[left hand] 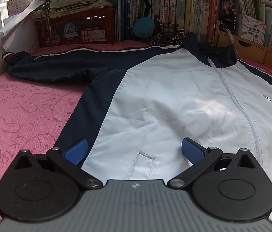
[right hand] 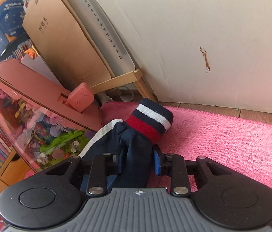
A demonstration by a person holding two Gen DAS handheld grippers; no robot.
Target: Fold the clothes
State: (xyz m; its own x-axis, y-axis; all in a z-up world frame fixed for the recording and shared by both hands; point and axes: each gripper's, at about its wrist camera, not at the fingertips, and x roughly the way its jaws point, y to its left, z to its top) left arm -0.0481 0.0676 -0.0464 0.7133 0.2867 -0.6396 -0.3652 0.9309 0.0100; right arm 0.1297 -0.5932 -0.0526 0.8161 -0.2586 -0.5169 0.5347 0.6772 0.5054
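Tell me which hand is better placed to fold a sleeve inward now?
Right. The right tool is closed on the navy sleeve just behind its striped cuff. The left tool hangs open over the jacket hem, gripping nothing.

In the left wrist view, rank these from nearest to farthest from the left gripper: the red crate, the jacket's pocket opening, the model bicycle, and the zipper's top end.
1. Pocket opening: right between the open fingers of the left gripper.
2. Zipper's top end: up the jacket, right of centre at the collar.
3. Model bicycle and red crate: both along the back by the books; too close to call.
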